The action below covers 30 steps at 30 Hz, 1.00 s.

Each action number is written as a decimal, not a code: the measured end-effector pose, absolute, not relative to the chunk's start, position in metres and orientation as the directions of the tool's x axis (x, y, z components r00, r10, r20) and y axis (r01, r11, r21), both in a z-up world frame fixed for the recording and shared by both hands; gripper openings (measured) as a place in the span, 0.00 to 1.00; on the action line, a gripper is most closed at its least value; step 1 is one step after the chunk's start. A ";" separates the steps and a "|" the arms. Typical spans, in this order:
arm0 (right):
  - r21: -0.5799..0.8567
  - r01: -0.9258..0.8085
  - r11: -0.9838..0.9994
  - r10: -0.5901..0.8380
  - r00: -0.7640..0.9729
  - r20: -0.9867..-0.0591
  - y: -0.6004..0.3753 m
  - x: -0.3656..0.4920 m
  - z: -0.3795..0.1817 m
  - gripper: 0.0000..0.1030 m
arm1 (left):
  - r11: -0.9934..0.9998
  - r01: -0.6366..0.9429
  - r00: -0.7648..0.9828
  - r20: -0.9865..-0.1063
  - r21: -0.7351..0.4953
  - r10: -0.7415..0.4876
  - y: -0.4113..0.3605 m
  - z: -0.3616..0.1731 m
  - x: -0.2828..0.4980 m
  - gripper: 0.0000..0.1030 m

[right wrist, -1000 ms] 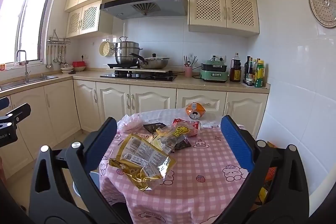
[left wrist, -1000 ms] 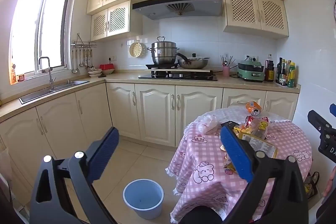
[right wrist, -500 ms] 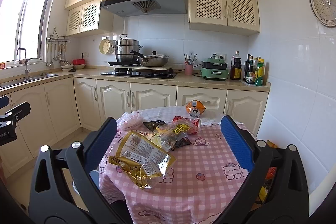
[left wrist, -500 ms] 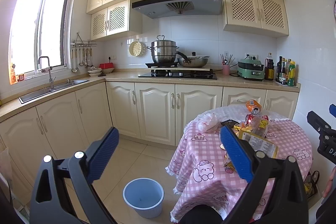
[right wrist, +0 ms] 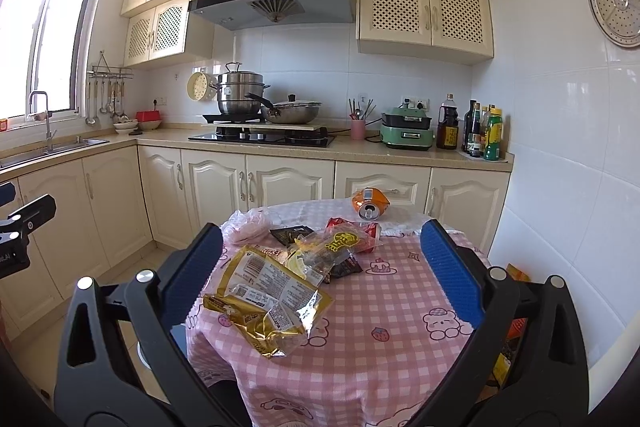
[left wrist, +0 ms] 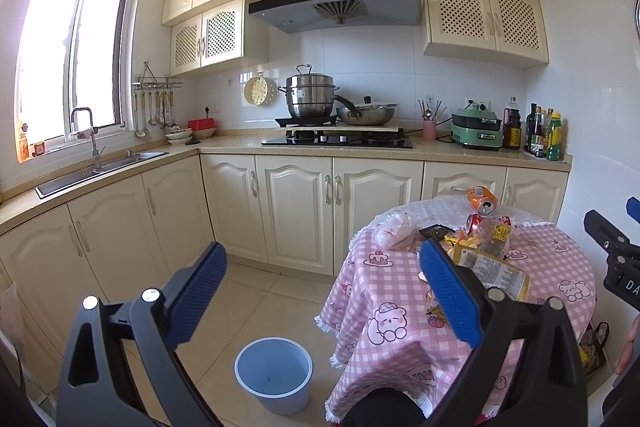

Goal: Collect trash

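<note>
Honestly this looks like square one for the cleanup. The blue bin [left wrist: 273, 374] on the floor, bottom centre of the left wrist view, looks empty as far as I can see inside it, and all the trash is sitting on the pink checked table [right wrist: 384, 311]. In the right wrist view there's a big gold snack bag [right wrist: 267, 297] centre frame near the table's front edge, a clear yellow-label wrapper [right wrist: 326, 251] just behind it, a crumpled plastic bag [right wrist: 248, 225] to the left, and an orange can [right wrist: 370, 203] lying on its side further back. The left gripper [left wrist: 320, 287] has its fingers spread wide with nothing between them, and the right gripper [right wrist: 322, 263] is the same, wide apart and hanging in front of the pile. So basically everything is left to do.
</note>
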State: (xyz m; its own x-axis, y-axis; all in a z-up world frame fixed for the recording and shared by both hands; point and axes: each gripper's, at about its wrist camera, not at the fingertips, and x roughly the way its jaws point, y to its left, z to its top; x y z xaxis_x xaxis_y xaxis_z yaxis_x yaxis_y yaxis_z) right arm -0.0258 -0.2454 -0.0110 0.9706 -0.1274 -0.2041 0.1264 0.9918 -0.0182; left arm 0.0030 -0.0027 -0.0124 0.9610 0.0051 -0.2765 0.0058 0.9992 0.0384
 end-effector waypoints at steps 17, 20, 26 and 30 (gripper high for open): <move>-0.014 0.133 0.991 -0.133 0.966 -0.221 -0.251 -0.023 -0.014 0.94 | 0.999 0.012 0.958 -0.287 0.052 0.004 -0.009 -0.011 0.004 0.92; -0.014 0.133 0.991 -0.133 0.966 -0.221 -0.251 -0.023 -0.014 0.94 | 0.999 0.012 0.957 -0.289 0.052 0.003 -0.009 -0.010 0.004 0.92; -0.013 0.133 0.991 -0.132 0.966 -0.223 -0.252 -0.023 -0.015 0.94 | 0.998 0.015 0.956 -0.292 0.055 0.002 -0.010 -0.010 0.005 0.92; -0.013 0.136 0.991 -0.136 0.965 -0.226 -0.253 -0.024 -0.017 0.94 | 0.998 0.020 0.954 -0.298 0.060 -0.002 -0.012 -0.012 0.008 0.92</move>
State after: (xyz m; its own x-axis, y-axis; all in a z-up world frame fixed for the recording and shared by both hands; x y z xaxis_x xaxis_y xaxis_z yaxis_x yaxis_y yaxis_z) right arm -0.0236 -0.2528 -0.0168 0.9647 -0.1356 -0.2259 0.1362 0.9906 -0.0130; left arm 0.0077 -0.0125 -0.0120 0.9545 -0.0016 -0.2983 0.0203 0.9980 0.0595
